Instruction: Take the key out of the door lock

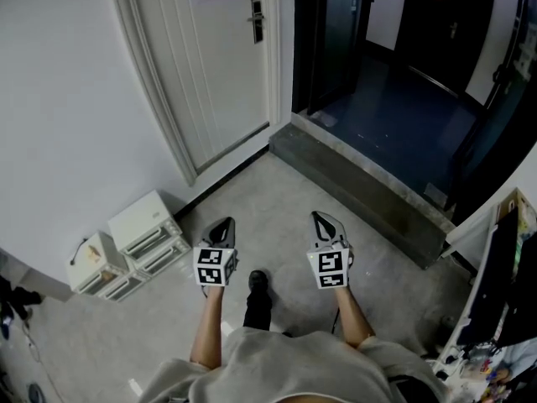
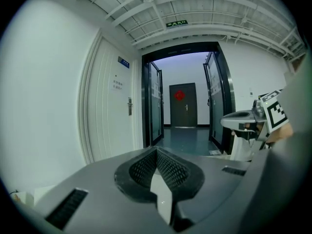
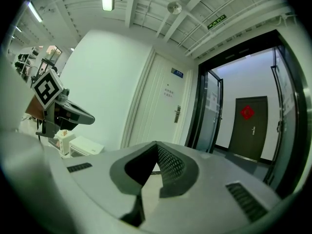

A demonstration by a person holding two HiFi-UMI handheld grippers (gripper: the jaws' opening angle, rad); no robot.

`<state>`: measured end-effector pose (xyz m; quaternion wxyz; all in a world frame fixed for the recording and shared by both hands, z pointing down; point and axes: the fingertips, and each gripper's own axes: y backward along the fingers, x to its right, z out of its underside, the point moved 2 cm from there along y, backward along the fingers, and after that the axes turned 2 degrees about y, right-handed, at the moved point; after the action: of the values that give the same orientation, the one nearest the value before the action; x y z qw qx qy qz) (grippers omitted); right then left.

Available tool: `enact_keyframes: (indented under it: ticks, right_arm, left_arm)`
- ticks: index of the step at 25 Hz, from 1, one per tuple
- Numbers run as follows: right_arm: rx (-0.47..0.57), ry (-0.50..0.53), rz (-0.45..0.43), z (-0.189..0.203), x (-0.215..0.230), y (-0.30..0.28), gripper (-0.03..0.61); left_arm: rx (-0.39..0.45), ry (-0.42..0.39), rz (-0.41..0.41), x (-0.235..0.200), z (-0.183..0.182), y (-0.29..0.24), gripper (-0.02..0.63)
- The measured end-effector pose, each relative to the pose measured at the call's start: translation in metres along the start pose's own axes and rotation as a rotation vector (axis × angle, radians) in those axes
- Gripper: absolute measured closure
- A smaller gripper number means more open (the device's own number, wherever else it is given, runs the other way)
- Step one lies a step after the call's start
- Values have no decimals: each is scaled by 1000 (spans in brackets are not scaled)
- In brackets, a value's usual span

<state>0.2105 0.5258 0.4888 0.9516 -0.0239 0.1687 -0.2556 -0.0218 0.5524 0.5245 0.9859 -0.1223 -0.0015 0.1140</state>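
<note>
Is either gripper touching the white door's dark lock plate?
No; left gripper and right gripper hover above the grey floor, well short of that lock plate.

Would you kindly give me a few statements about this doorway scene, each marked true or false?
1. The left gripper and the right gripper are both shut with nothing between their jaws. True.
2. The white door stands wide open. False: it is closed in its frame.
3. The right gripper is touching the door handle. False: both grippers are held low over the floor, well short of the door.
4. White drawer boxes stand on the floor against the wall, on the left gripper's side. True.
5. A red decoration hangs on the dark door at the end of the corridor. True.
</note>
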Motion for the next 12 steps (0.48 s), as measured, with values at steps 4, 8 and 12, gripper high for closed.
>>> enact_keyframes:
  ticks: [4,8,12]
  right_arm:
    - [-8,16,12,-1,15,-57,555]
    - [-14,31,26,-8,31,-116,555]
    - [-19,36,39,-22,43,-178,555]
  left_arm:
    - [15,16,15,-28,-11,-55,595]
    - [30,21,34,-58,-29,-112,595]
    - [33,20,55,-94,-51,-167,595]
